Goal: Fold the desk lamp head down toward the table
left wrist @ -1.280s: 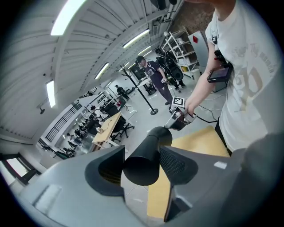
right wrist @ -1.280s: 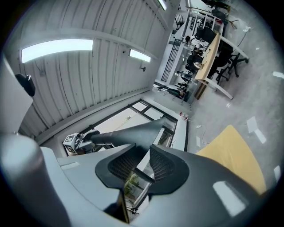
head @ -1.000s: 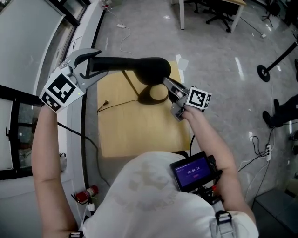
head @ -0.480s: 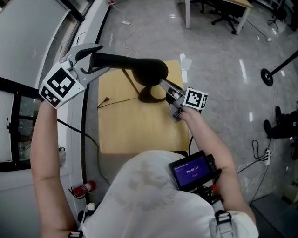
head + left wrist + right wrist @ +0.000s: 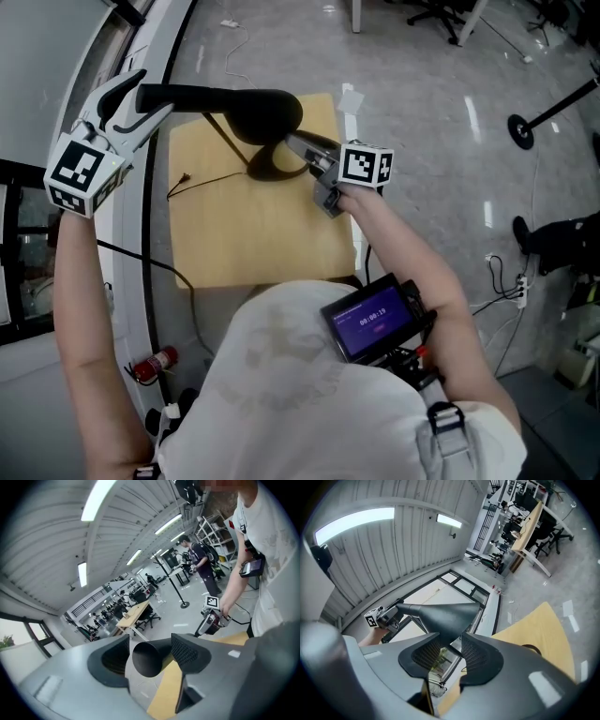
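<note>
Over pale wooden tabletop (image 5: 253,234), black cone-shaped lamp head (image 5: 216,97) lies approx. level. L tool (image 5: 150,94) & R tool (image 5: 292,145), jaws just opening, stand apart round it.

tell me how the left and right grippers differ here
The left gripper straddles the narrow end of the lamp head, beyond the edge of the table; the right gripper sits at its wide end, over the table. The left's jaws stand wider apart than the right's. Both pairs have just been opening, with the lamp head between them, unclamped.
</note>
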A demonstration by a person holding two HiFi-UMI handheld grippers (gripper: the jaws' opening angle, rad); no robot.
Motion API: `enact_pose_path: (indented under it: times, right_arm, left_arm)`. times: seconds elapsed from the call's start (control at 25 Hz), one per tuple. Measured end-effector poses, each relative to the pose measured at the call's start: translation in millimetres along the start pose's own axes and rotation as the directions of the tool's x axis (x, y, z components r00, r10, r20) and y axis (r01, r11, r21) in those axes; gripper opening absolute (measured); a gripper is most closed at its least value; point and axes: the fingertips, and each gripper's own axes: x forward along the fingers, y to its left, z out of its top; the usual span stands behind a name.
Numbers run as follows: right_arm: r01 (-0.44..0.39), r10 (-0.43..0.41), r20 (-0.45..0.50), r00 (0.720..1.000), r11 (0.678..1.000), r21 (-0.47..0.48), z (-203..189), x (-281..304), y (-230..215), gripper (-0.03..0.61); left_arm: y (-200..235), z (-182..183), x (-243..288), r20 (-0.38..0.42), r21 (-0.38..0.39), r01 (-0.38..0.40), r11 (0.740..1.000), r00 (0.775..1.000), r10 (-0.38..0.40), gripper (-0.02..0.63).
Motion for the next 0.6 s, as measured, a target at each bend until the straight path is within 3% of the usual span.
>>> enact_pose_path:
  times: [0.12, 0.24, 0.32, 0.52, 0.6]
  right_arm:
    - [0.017, -0.016, 0.03, 0.999, 1.0, -0.013, 9.8, -6.3, -3.0, 0.142]
    - [0.041, -0.04, 0.048, 0.998, 0.999, -0.034, 21.3, -10.7, -6.0, 0.126]
    - [0.057, -0.054, 0.058, 0.997, 0.997, -0.055, 27.6, -13.5, -6.5, 0.11]
    - [0.119, -0.112, 0.057, 0.992, 0.981, -0.155, 36.0, -21.0, -5.9, 0.02]
    - [0.138, -0.132, 0.039, 0.99, 0.965, -0.221, 37.2, -22.0, 1.2, 0.012]
  left_arm:
    - [15.9, -10.2, -16.1, 0.053, -0.123, -0.119, 0.985, 0.991, 0.126, 0.281]
    - [30.4, -22.5, -37.3, 0.084, -0.265, -0.219, 0.939, 0.965, 0.249, 0.271]
    - [31.2, -32.9, -48.6, 0.093, -0.321, -0.261, 0.91, 0.948, 0.305, 0.24]
    - [-2.0, -63.6, -67.3, 0.129, -0.405, -0.274, 0.872, 0.927, 0.351, 0.148]
    - [-21.2, -79.2, -73.5, 0.134, -0.45, -0.262, 0.854, 0.925, 0.355, 0.108]
